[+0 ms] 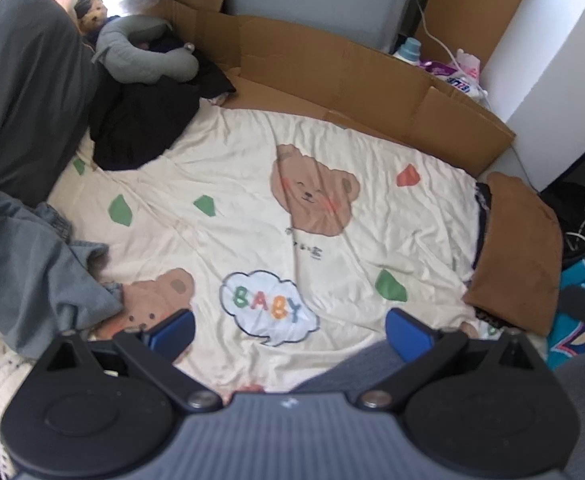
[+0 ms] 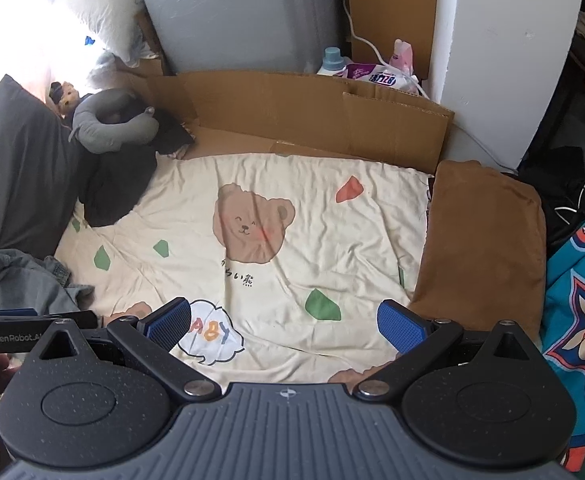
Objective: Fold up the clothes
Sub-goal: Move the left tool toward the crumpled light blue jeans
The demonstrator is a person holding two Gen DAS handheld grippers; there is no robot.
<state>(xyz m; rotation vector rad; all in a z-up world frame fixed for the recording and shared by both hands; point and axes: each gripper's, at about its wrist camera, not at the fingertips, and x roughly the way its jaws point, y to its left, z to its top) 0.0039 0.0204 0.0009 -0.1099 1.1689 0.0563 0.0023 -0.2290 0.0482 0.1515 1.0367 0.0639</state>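
The grey garment (image 1: 32, 264) lies crumpled at the left edge of the cream bear-print sheet (image 1: 252, 184), partly over the dark grey bedding (image 1: 24, 92) behind it. It sits to the left of, and slightly beyond, the left gripper (image 1: 288, 330), not between the fingers and not touching them. In the right wrist view the same garment (image 2: 24, 280) appears smaller, far to the left of the right gripper (image 2: 284, 326), well apart from it.

A black garment (image 1: 140, 128) lies bunched at the far left corner of the sheet, below a grey neck pillow (image 1: 144, 48). A brown folded cloth (image 1: 516, 252) lies along the right edge of the sheet.

Both grippers hover over the near edge of the sheet with jaws spread wide and nothing held. Two blue pads show in each view.

Counts: three loose cloth items, one neck pillow, one small teddy bear (image 1: 92, 14), one cardboard wall (image 1: 332, 76) behind the sheet.

View differences: the left wrist view shows the full "BABY" cloud print (image 1: 268, 308) between its fingers; the right wrist view has it partly covered by one finger. The right wrist view alone shows the side of the left gripper at its left edge, and more of the teal patterned fabric (image 2: 576, 300) on the right. The left wrist view alone shows two printed bear heads fully.
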